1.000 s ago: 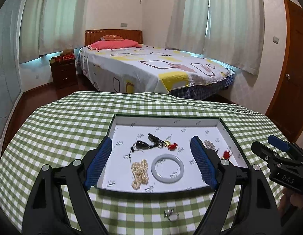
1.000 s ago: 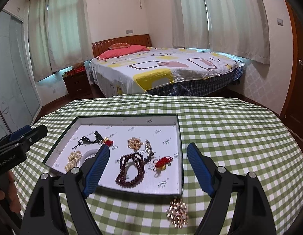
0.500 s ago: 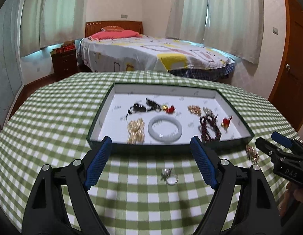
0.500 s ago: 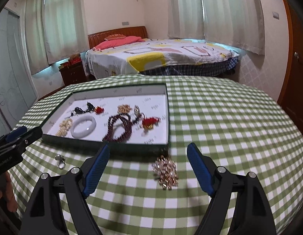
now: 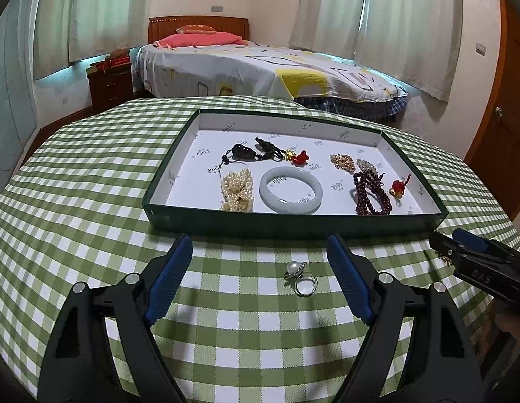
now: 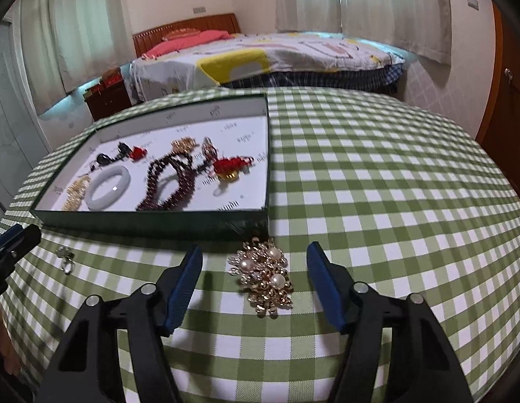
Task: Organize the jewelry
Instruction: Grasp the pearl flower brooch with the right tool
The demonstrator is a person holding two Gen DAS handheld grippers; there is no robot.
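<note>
Black right hand-held gripper (image 5: pixel 461 252) reads "DAS", perhaps "D4S".

Green-checked tablecloth (image 5: pixel 92 201), dark-green tray (image 5: pixel 293 225).

A pearl ring (image 5: pixel 300 277) and a gold pearl brooch (image 6: pixel 265 275) lie on the cloth just before the jewelry-filled green tray (image 5: pixel 293 225).

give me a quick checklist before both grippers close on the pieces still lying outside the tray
1. Pearl ring between the left gripper fingers: ok.
2. Gold pearl brooch between the right gripper fingers: ok; its jaws have just been closing, pads not yet touching.
3. Left jaws open wide enough: ok.
4. Brooch clear of the tray wall: cannot tell, its top sits right at the corner.
5. Free room in the tray: ok.
</note>
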